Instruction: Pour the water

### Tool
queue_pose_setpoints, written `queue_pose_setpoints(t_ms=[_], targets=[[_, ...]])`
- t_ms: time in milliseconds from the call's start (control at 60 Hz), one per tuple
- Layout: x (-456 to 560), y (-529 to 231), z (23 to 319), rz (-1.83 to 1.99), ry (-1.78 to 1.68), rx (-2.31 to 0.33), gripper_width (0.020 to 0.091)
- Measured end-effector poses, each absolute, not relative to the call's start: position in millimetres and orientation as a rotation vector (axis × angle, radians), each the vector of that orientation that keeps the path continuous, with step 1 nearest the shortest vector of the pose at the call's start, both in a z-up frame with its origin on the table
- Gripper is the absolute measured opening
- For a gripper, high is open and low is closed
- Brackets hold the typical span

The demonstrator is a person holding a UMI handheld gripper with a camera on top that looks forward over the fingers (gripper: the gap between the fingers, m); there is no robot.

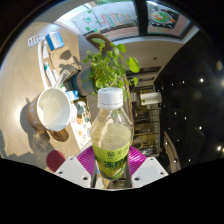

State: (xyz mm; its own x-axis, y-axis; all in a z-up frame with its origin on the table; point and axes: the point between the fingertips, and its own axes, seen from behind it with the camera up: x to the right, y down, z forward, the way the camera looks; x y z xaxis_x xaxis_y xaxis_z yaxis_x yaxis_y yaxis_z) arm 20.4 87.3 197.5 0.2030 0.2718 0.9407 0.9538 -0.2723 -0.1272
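Holding the capped water bottle [111, 135] upright between my gripper [110, 170] fingers, pads pressed to both sides of its green label, I keep it vertical so nothing spills. The white cup [52, 107] sits ahead and left on the table [25, 75], my likely pouring target; the cap looks still on.

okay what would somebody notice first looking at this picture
First the clear plastic bottle with a white cap and green label, upright between the gripper fingers, whose purple pads press its sides. Just left of it stands a white cup on the table. Beyond the bottle rises a leafy green plant.
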Motion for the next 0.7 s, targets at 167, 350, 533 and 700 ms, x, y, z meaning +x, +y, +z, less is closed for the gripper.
queue_pose_setpoints(t_ms=[167,350,533,700], targets=[[12,80,215,-0.611,-0.781,-1.857,0.0403],[20,69,177,-0.124,-0.426,-2.023,0.0406],[38,61,119,0.027,-0.268,-2.067,0.0404],[53,64,80,0.091,-0.173,-2.09,0.0403]])
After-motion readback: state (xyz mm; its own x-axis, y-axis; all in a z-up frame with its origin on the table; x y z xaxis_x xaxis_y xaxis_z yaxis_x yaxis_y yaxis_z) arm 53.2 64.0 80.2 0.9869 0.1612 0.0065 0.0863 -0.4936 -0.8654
